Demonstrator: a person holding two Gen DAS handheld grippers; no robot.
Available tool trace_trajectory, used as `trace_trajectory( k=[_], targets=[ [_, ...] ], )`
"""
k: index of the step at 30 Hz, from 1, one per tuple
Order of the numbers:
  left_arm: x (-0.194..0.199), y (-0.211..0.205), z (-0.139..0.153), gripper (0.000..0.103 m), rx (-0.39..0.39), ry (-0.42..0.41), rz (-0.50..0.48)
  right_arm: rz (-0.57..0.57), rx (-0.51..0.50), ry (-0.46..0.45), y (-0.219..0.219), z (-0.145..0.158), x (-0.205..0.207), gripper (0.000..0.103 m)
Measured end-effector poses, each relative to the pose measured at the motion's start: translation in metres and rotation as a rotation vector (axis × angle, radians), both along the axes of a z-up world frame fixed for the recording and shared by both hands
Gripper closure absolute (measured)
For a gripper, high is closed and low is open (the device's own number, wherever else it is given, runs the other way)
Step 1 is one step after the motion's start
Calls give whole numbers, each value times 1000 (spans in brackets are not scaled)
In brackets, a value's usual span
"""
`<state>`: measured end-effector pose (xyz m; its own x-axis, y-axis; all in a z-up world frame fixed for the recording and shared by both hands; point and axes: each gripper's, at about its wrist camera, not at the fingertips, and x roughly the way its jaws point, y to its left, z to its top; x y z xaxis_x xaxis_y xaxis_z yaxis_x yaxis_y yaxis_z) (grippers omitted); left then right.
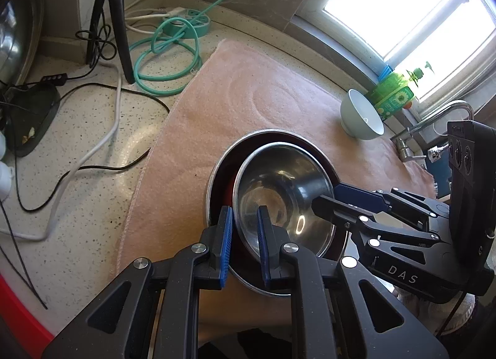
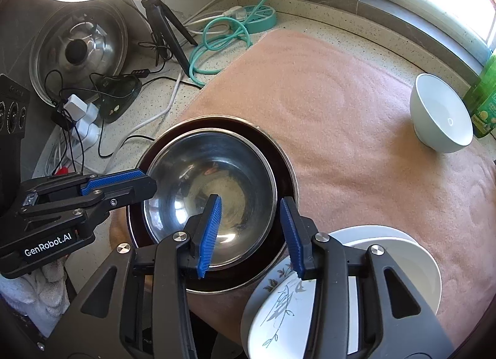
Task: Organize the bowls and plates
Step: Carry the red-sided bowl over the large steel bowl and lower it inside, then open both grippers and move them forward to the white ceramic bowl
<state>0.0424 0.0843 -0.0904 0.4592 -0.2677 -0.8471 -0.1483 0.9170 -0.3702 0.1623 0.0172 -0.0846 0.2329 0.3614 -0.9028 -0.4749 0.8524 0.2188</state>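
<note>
A small steel bowl [image 1: 279, 191] sits nested inside a larger dark-lined steel bowl [image 1: 221, 173] on the pink towel [image 1: 235, 95]. My left gripper [image 1: 245, 219] is open, its jaws straddling the near rims of both bowls. My right gripper [image 2: 251, 219] is open, one finger inside the small bowl [image 2: 214, 191], the other outside the large bowl's rim [image 2: 279, 154]. In the left wrist view the right gripper [image 1: 328, 198] reaches in from the right. White plates [image 2: 403, 263] with a floral one [image 2: 279, 312] lie below the right gripper. A pale bowl [image 2: 440, 114] stands at the far right.
Cables, a teal power strip [image 1: 189, 21] and a tripod [image 1: 114, 18] crowd the counter to the left. A pot lid [image 2: 77, 49] leans at the back left. A green bottle [image 1: 396, 92] and tap [image 1: 434, 120] stand by the window.
</note>
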Motion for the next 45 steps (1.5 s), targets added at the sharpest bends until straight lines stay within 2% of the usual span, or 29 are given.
trace_trajectory(
  k=[5, 10, 13, 15, 18, 20, 22, 24, 26, 39, 45],
  targets=[
    [0, 0, 5, 88, -3, -12, 1, -9, 37, -20, -5, 10, -1, 50],
    [1, -5, 14, 88, -13, -33, -12, -37, 81, -33, -15, 22, 0, 48],
    [3, -8, 21, 88, -17, -47, -22, -68, 105, -49, -26, 32, 1, 37],
    [6, -11, 25, 79, -23, -56, -30, -89, 114, -67, -35, 40, 3, 31],
    [12, -16, 31, 78, -21, -71, -47, -117, 119, -79, -51, 49, 6, 30],
    [17, -21, 34, 78, -19, -79, -60, -139, 121, -86, -64, 56, 11, 24],
    [23, -25, 37, 65, -27, -84, -70, -170, 124, -99, -79, 62, 15, 20],
    [29, -29, 40, 44, -28, -99, -71, -202, 121, -113, -94, 68, 20, 19],
    [36, -35, 44, 36, -20, -108, -72, -237, 121, -123, -111, 72, 25, 13],
    [102, -78, 63, 35, 9, -140, -144, -465, 163, -125, -213, 81, 81, 11],
    [138, -100, 63, 35, 18, -144, -168, -491, 148, -114, -235, 69, 104, 11]
  ],
)
